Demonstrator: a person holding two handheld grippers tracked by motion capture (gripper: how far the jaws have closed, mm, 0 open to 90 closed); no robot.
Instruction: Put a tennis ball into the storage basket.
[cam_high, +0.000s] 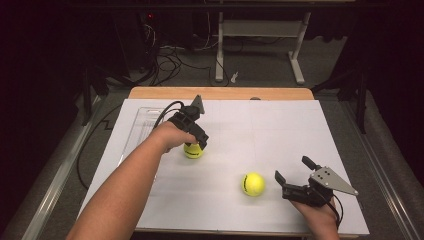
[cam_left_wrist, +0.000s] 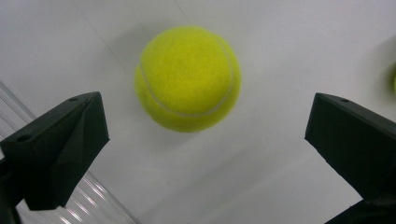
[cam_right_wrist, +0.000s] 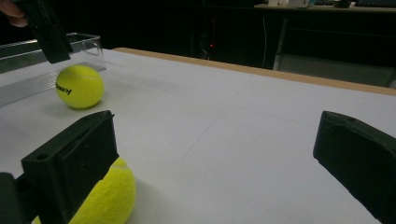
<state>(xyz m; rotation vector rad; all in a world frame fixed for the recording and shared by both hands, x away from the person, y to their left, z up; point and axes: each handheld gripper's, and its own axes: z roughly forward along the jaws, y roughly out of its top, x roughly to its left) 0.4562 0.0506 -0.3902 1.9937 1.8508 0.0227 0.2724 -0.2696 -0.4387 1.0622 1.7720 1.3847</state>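
Below spread left claw (cam_left_wrist: 205, 140): tennis ball (cam_left_wrist: 187, 78), untouched.

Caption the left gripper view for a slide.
Open left gripper poised above a yellow tennis ball on the white table.

far ball (cam_high: 193, 150): bright yellow-green fuzz, pale curved seam, black lettering on the side
near ball (cam_high: 253, 184): same neon yellow-green, dark print on it too
left gripper (cam_high: 200, 141): all matte black, black cable
right gripper (cam_high: 291, 176): black, with a grey plate on top
bench (cam_high: 280, 125): white sheet with faint grid lines, light wood edge
tray (cam_high: 142, 120): clear, see-through plastic
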